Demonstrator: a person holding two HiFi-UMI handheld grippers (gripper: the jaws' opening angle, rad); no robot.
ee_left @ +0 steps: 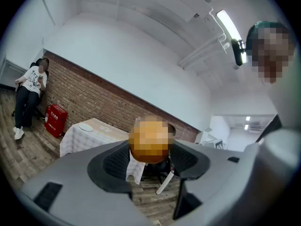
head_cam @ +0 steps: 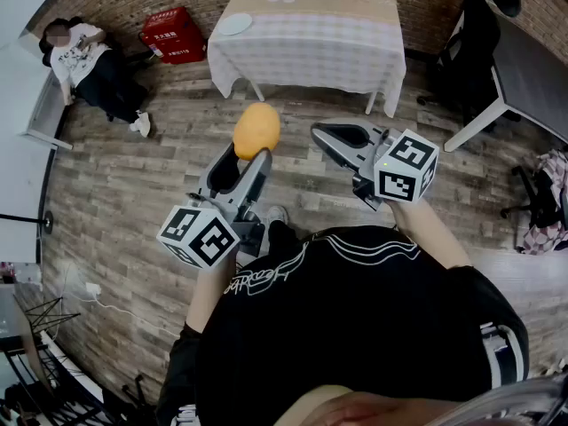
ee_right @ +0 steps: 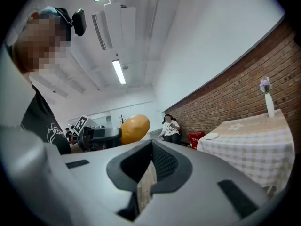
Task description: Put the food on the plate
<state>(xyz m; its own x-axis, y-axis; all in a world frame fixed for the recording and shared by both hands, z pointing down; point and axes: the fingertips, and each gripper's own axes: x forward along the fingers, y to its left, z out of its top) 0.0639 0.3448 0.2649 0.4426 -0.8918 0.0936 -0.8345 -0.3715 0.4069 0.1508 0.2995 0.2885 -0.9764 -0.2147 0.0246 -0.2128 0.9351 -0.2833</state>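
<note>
A rounded orange-yellow piece of food is held up in the air between the tips of my left gripper, which is shut on it. In the left gripper view the food sits between the two dark pads. My right gripper is level with it to the right, shut with nothing in its jaws; its view shows the food off to the left. A small white plate lies on the left corner of the checked-cloth table far ahead, and also shows as the plate.
A white vase with a flower stands on the table's far side. A red box and a seated person are at the brick wall on the left. A black chair and a dark table stand right. The floor is wood plank.
</note>
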